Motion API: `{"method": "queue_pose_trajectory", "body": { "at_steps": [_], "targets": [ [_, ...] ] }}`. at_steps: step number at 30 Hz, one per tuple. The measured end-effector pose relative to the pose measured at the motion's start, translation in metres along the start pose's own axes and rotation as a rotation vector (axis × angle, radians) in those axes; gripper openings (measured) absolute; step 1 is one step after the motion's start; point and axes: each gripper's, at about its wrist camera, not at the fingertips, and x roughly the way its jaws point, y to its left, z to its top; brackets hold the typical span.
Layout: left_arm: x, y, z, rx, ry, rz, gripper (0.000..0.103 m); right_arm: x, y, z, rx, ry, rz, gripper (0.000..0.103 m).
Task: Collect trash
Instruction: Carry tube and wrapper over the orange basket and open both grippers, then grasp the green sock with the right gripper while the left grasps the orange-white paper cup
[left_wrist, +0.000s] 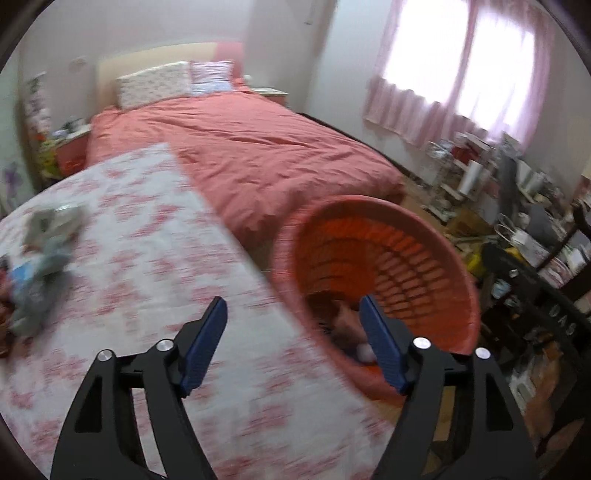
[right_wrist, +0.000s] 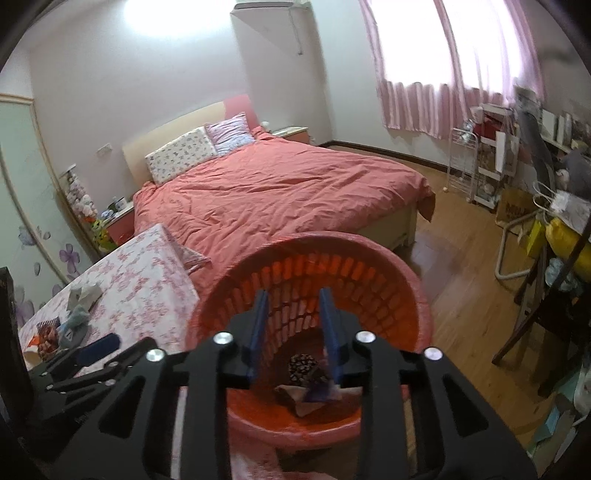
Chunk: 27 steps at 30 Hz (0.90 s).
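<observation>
A round orange slatted basket (left_wrist: 436, 236) stands on the floor at the edge of a table with a pink floral cloth (left_wrist: 147, 266). My left gripper (left_wrist: 292, 302) is open and holds nothing; its left finger is over the cloth and its right finger is over the basket's mouth. Crumpled tissues and wrappers (left_wrist: 40, 254) lie on the table's left side. My right gripper (right_wrist: 294, 294) hangs open over the basket (right_wrist: 314, 242) with nothing between its fingers. Below it, wrappers (right_wrist: 301, 365) lie on the basket's bottom. One of the left gripper's blue fingers (right_wrist: 99, 344) shows low on the left, near more table litter (right_wrist: 79, 308).
A bed with a salmon cover (right_wrist: 277, 195) lies behind the table and basket. Wooden floor (right_wrist: 458, 280) runs to the right. Cluttered racks, bags and a dark chair (right_wrist: 535, 314) crowd the right wall under the pink-curtained window.
</observation>
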Motion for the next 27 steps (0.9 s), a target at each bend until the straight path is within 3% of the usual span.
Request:
{"method": "queue_pose_trajectory", "body": {
  "at_steps": [10,13,21,27],
  "targets": [
    [-0.061,0.106,-0.023,-0.111,-0.052,0.317,0.097,0.001,0.098,-0.011,-0.143,0.035,0.121,0.038],
    [-0.082,0.137,-0.033,-0.119,-0.078,0.394,0.097,0.007,0.138,-0.021,-0.191,0.062,0.170,0.038],
    [-0.118,0.230,-0.059,-0.284,-0.073,0.483,0.097,0.031,0.249,-0.051,-0.294,0.149,0.292,0.044],
    [-0.138,0.271,-0.074,-0.335,-0.108,0.514,0.097,0.053,0.308,-0.065,-0.319,0.209,0.339,0.049]
  ]
}}
